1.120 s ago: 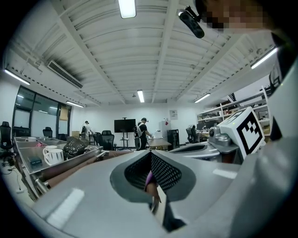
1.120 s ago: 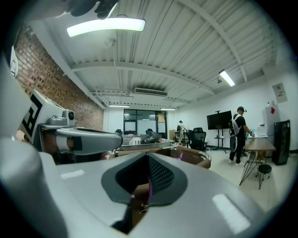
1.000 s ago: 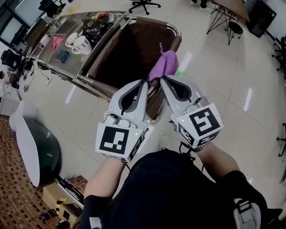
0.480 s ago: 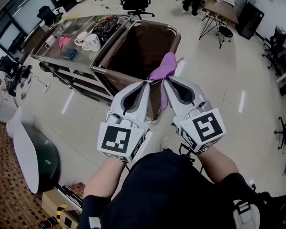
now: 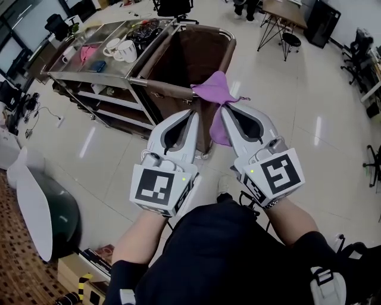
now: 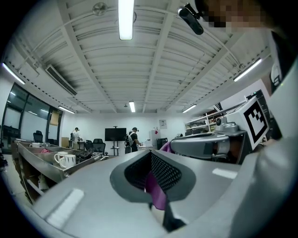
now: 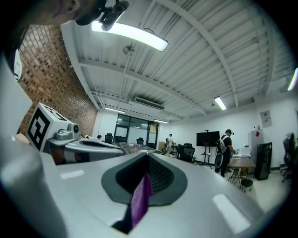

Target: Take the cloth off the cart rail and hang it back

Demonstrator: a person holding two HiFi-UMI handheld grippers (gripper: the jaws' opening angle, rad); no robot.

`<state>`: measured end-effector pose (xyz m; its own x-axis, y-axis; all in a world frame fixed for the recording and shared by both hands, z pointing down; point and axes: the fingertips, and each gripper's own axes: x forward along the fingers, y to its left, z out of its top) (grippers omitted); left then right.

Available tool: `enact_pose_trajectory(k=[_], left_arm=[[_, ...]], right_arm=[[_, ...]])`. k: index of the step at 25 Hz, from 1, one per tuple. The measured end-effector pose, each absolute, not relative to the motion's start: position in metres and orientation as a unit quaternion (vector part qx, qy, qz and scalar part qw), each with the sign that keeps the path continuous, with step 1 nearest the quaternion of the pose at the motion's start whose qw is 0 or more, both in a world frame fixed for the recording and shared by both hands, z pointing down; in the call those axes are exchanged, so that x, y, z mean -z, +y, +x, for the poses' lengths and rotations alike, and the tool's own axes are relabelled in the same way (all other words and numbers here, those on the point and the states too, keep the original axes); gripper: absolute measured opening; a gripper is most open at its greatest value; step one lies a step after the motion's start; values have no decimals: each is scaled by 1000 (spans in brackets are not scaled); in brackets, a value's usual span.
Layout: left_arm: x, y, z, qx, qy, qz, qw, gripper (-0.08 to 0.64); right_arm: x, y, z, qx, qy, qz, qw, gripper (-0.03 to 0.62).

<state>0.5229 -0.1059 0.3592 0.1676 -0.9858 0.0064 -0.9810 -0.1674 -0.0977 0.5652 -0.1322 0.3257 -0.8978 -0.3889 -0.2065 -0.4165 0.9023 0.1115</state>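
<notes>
Two white mugs [image 5: 121, 49] stand at eleven o'clock, with a pink rag [image 5: 87, 52] just left of them. A black stool [image 5: 291, 39] sits at one o'clock, and a dark green dome [image 5: 59, 215] at eight.

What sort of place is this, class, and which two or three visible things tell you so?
Probably an open-plan office or lab: black swivel office chairs, a black television screen on a stand, and a wooden desk with black metal legs on a glossy pale tiled floor.
</notes>
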Motion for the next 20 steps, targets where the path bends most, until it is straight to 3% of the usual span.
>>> enact_pose_trajectory(k=[3, 17, 20], left_arm=[[-345, -95, 525, 14, 639, -766, 67, -5], [-355, -88, 571, 37, 664, -746, 34, -5], [-349, -95, 577, 15, 660, -745, 92, -5]], right_arm=[[-319, -117, 568, -84, 970, -207, 91, 8], [-320, -104, 608, -86, 978, -167, 87, 8], [-323, -104, 615, -85, 980, -160, 87, 8]])
